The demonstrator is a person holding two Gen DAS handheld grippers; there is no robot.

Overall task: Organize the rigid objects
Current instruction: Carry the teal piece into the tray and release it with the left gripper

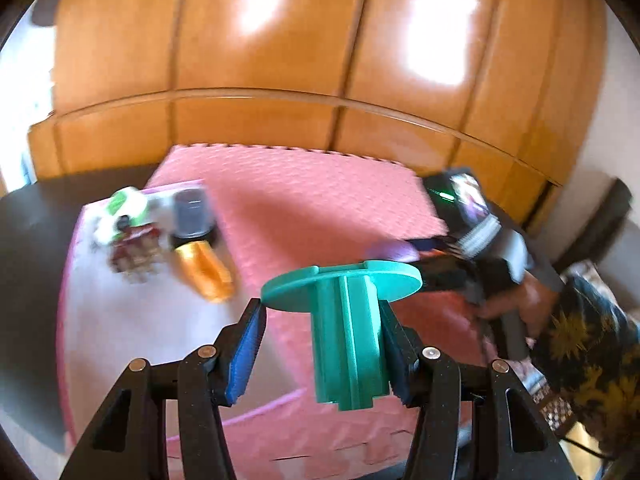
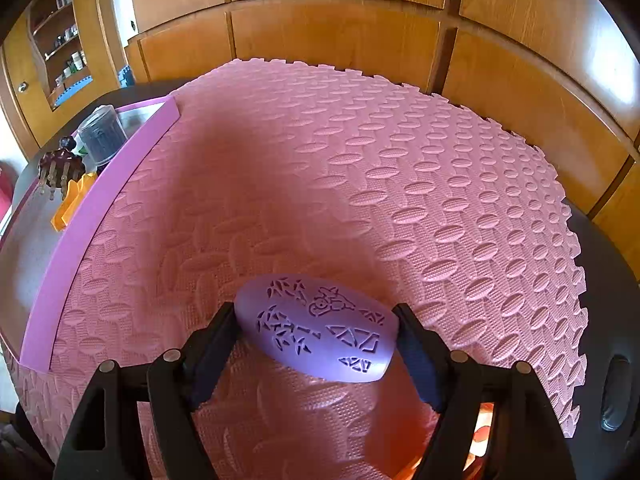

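In the left wrist view a teal plastic spool (image 1: 348,320) with a round flange sits between the fingers of my left gripper (image 1: 324,348). It rests against the right pad, with a gap to the left blue pad (image 1: 244,356), so the jaws stand open. In the right wrist view my right gripper (image 2: 316,344) is shut on a purple oval shell (image 2: 316,336) with cut-out patterns, held above the pink foam mat (image 2: 360,184). The right gripper also shows blurred in the left wrist view (image 1: 472,240).
A tray with a purple rim (image 2: 100,200) lies at the mat's left edge. It holds an orange piece (image 2: 72,200), a brown figure (image 2: 60,168) and a clear grey container (image 2: 102,136). Wooden cabinet panels (image 2: 340,40) stand behind. The dark table edge (image 2: 608,280) shows at right.
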